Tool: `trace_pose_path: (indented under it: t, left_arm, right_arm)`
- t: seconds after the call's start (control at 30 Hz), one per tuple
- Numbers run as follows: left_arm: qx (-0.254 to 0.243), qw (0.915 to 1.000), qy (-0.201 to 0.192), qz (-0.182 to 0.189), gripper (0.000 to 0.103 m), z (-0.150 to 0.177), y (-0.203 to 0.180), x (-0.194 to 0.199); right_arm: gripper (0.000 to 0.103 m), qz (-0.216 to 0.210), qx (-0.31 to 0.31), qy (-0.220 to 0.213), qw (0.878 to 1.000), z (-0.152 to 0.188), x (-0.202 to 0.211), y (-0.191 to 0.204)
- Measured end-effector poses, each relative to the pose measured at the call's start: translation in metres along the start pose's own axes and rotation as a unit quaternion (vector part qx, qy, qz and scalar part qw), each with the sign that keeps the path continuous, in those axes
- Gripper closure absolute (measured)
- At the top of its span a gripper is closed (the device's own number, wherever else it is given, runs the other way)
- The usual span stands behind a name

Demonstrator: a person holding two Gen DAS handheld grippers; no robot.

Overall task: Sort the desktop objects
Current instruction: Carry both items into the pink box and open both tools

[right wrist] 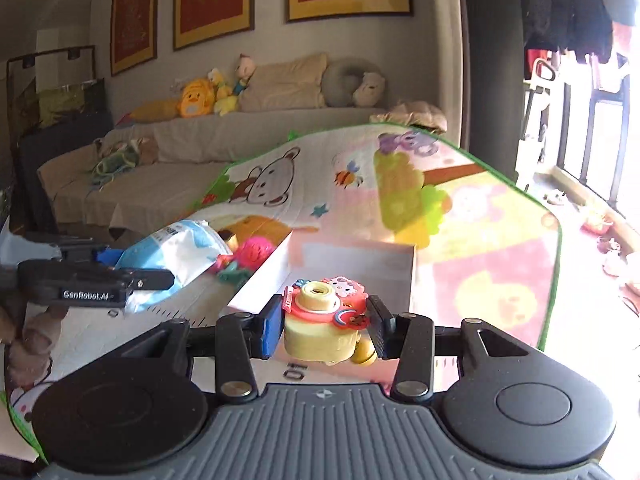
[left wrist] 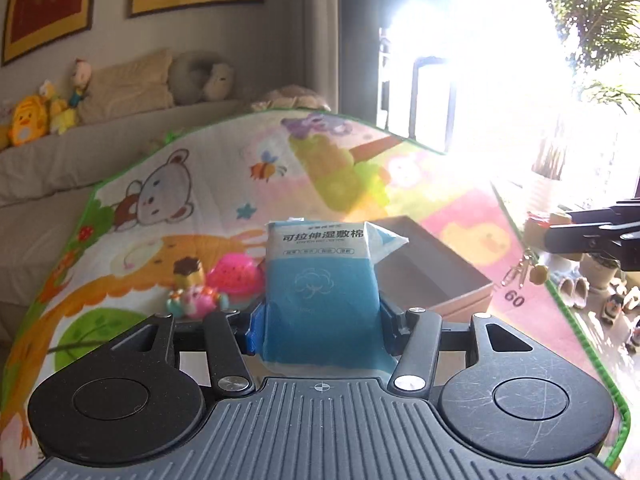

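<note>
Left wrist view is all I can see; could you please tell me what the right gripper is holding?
Observer: The right gripper is shut on a yellow toy camera with a pink ring round its lens.
Operator: Thank you; where is it relative to the box?
Observer: The box lies just beyond the toy camera, open side up, white inside.
Operator: And how does my pack sit?
Observer: The pack is tilted in the left gripper, to the left of the box.

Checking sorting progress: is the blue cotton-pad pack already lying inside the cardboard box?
No, the blue cotton-pad pack is held upright in the left gripper, in front of the cardboard box.
</note>
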State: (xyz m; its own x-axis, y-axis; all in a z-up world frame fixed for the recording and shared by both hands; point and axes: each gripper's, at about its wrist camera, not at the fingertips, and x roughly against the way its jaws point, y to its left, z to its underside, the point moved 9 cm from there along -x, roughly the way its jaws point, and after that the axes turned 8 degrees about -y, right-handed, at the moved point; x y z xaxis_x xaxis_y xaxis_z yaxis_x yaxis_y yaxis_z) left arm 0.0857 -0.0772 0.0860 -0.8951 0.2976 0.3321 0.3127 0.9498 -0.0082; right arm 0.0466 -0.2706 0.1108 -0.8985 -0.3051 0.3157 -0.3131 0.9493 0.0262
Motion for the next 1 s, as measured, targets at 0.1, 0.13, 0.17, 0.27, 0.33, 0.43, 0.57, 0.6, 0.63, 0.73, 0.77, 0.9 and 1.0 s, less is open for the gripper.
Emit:
trace_pose_path:
  t: [0.1,0.13,0.17,0.27,0.33,0.43,0.57,0.6,0.63,0.73,0.77,0.9,1.0]
  left_arm:
    - [0.005,0.9998,-0.019,0.000,0.042,-0.018,-0.018,-0.039]
    - [0.002,0.9997,-0.024,-0.002,0.033,-0.020,-0.022,-0.052]
    - [-0.005,0.9996,-0.026,-0.005,0.028,-0.020,-0.024,-0.062]
    - [-0.008,0.9996,-0.020,-0.019,0.013,-0.006,-0.013,-0.064]
    - [0.002,0.9999,-0.007,-0.008,0.006,0.015,0.000,-0.050]
    - [-0.005,0.9983,0.033,-0.048,0.005,0.060,0.033,-0.029]
    - [0.010,0.9915,0.083,-0.100,0.005,0.104,0.072,-0.020]
    - [0.017,0.9900,0.088,-0.109,0.005,0.110,0.080,-0.017]
    - [0.023,0.9893,0.090,-0.112,0.004,0.114,0.085,-0.017]
    - [0.036,0.9886,0.088,-0.116,0.004,0.120,0.093,-0.013]
    - [0.036,0.9886,0.087,-0.117,0.003,0.121,0.094,-0.013]
    - [0.038,0.9881,0.090,-0.119,0.003,0.133,0.096,-0.013]
    - [0.056,0.9892,0.078,-0.111,0.002,0.133,0.098,-0.010]
  right_arm:
    - [0.060,0.022,-0.016,-0.020,0.999,-0.027,-0.028,-0.022]
    - [0.060,0.030,-0.023,-0.024,0.999,-0.033,-0.043,-0.028]
    - [0.059,0.032,-0.026,-0.026,0.999,-0.036,-0.055,-0.031]
    - [0.053,0.039,-0.028,0.004,0.999,-0.025,-0.096,-0.036]
    - [0.053,0.041,-0.024,0.019,0.999,-0.012,-0.105,-0.034]
    - [0.053,0.029,-0.021,0.034,0.999,0.007,-0.109,-0.023]
    - [0.053,0.006,0.005,0.056,0.998,0.013,-0.124,0.011]
    - [0.054,0.001,0.015,0.061,0.998,0.012,-0.128,0.023]
    - [0.059,-0.005,0.025,0.070,0.997,0.012,-0.135,0.035]
    - [0.084,-0.028,0.062,0.117,0.991,0.015,-0.167,0.079]
    - [0.084,-0.029,0.077,0.126,0.989,0.017,-0.178,0.091]
    - [0.084,-0.013,0.162,0.154,0.975,0.030,-0.228,0.133]
    - [0.085,0.026,0.225,0.176,0.958,0.044,-0.263,0.143]
